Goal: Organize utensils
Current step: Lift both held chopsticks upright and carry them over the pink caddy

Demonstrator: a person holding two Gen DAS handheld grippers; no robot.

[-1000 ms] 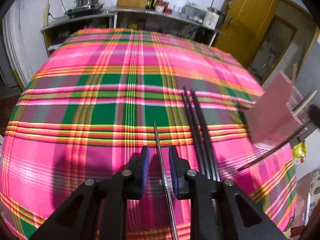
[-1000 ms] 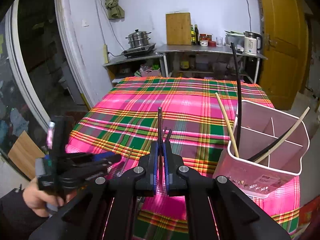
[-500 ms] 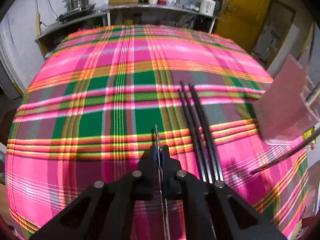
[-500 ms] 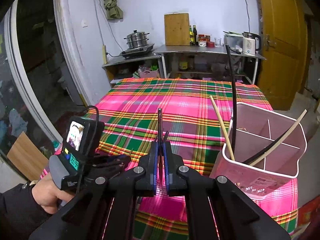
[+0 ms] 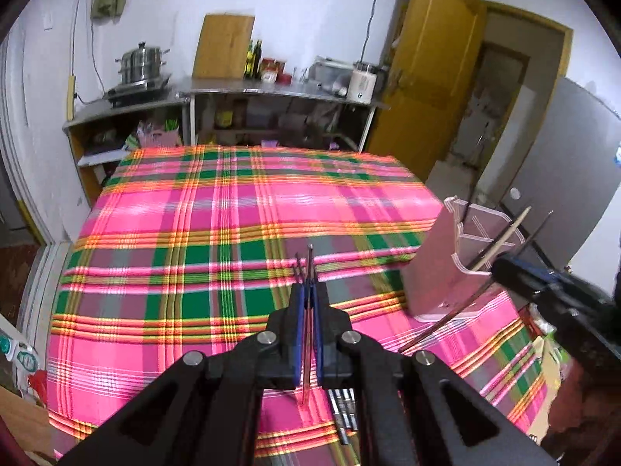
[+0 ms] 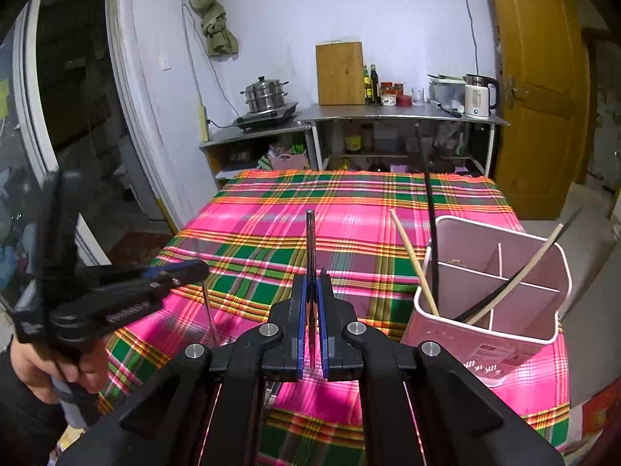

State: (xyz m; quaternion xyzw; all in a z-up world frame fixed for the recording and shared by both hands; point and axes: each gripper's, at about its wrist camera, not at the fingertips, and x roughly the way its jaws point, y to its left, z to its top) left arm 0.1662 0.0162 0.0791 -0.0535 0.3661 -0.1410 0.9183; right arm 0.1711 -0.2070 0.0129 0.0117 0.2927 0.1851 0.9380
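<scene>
My left gripper (image 5: pixel 308 295) is shut on a thin metal chopstick (image 5: pixel 309 256) and holds it above the plaid table (image 5: pixel 186 240). Several dark chopsticks (image 5: pixel 343 415) lie on the cloth beneath it. In the right wrist view the left gripper (image 6: pixel 196 270) hovers at the left, and the thin chopstick (image 6: pixel 208 306) hangs from it. My right gripper (image 6: pixel 310 291) is shut on a dark chopstick (image 6: pixel 309 229) that points forward. The pink divided utensil holder (image 6: pixel 493 341) stands at the table's right and has beige and black chopsticks leaning in it.
The pink holder (image 5: pixel 434 272) sits near the table's right edge, with the right gripper (image 5: pixel 543 283) beside it. A counter (image 6: pixel 399 116) with a pot, cutting board, bottles and kettle runs behind the table. A hand (image 6: pixel 35 365) holds the left gripper at lower left.
The left gripper shut on the thin metal chopstick, lifted it off the cloth and tilted up. The right gripper stayed shut on its chopstick and shifted only slightly.
</scene>
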